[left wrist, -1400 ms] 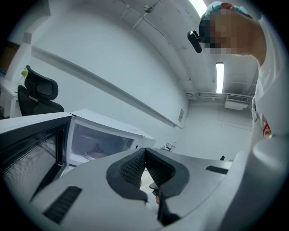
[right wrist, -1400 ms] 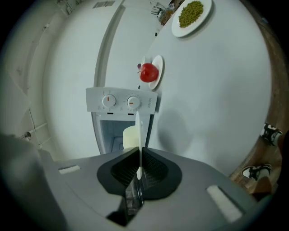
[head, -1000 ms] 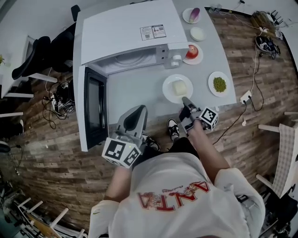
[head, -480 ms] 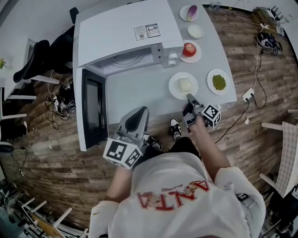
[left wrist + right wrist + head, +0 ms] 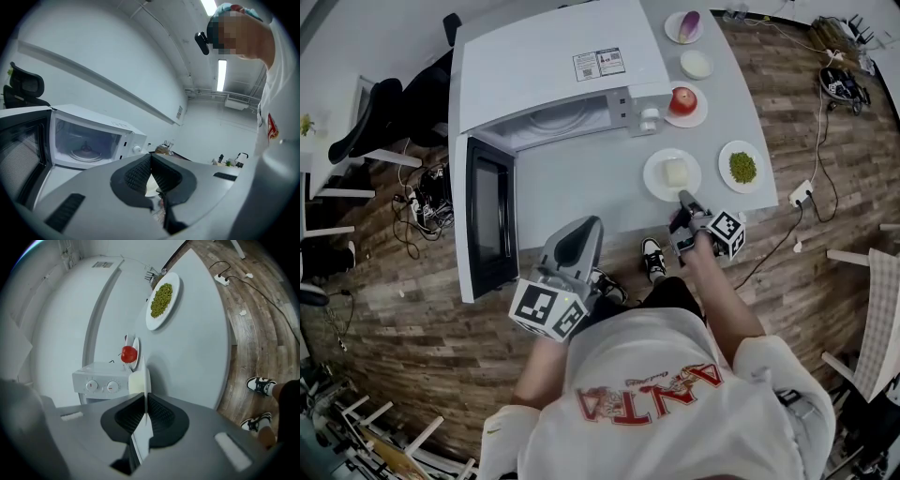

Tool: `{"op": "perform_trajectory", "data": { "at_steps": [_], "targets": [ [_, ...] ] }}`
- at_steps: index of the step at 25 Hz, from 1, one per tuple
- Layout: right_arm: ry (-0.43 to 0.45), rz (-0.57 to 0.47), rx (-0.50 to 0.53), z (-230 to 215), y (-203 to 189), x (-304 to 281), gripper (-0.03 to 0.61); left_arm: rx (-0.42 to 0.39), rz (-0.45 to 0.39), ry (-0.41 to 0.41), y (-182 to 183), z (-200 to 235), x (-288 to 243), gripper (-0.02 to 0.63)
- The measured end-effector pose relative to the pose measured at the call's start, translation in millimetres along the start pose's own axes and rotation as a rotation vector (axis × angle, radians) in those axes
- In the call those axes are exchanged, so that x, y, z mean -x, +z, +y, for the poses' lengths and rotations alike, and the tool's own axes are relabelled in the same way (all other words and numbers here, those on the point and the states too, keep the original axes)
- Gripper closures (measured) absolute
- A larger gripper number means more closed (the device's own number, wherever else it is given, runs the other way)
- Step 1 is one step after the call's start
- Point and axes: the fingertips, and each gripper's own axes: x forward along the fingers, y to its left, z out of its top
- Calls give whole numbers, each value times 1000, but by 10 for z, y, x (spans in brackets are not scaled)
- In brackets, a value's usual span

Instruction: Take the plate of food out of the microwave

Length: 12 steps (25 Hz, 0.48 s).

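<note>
The white plate [image 5: 656,174] carries a pale yellow block of food [image 5: 675,172] and lies on the grey table [image 5: 581,183], right of the microwave's opening. My right gripper [image 5: 682,198] is shut on the plate's near rim. In the right gripper view the plate [image 5: 147,377] runs edge-on between the pads, with the food block [image 5: 135,382] just beyond them. The white microwave [image 5: 553,75] stands with its door [image 5: 491,221] swung open and its cavity [image 5: 84,145] holds only the turntable. My left gripper [image 5: 587,225] hovers at the table's front edge, shut and holding nothing.
Right of the microwave stand a plate with a red apple [image 5: 682,100], a plate of green peas [image 5: 742,168], a small white dish [image 5: 697,64] and a plate with something purple [image 5: 689,26]. Cables and a power strip [image 5: 795,195] lie on the wooden floor.
The plate and my right gripper have shifted a little to the right on the table, then nearly stopped. My left gripper has hardly moved.
</note>
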Motion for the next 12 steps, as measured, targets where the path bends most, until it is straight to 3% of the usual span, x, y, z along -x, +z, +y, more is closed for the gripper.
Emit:
{"op": "perform_trajectory", "data": {
  "at_steps": [8, 12],
  "targets": [
    [-10, 5, -8, -23, 0, -9, 558, -2, -5, 5, -70, 22, 47, 606],
    [16, 26, 35, 61, -11, -29, 545, 4, 9, 2, -59, 15, 40, 606]
  ]
}}
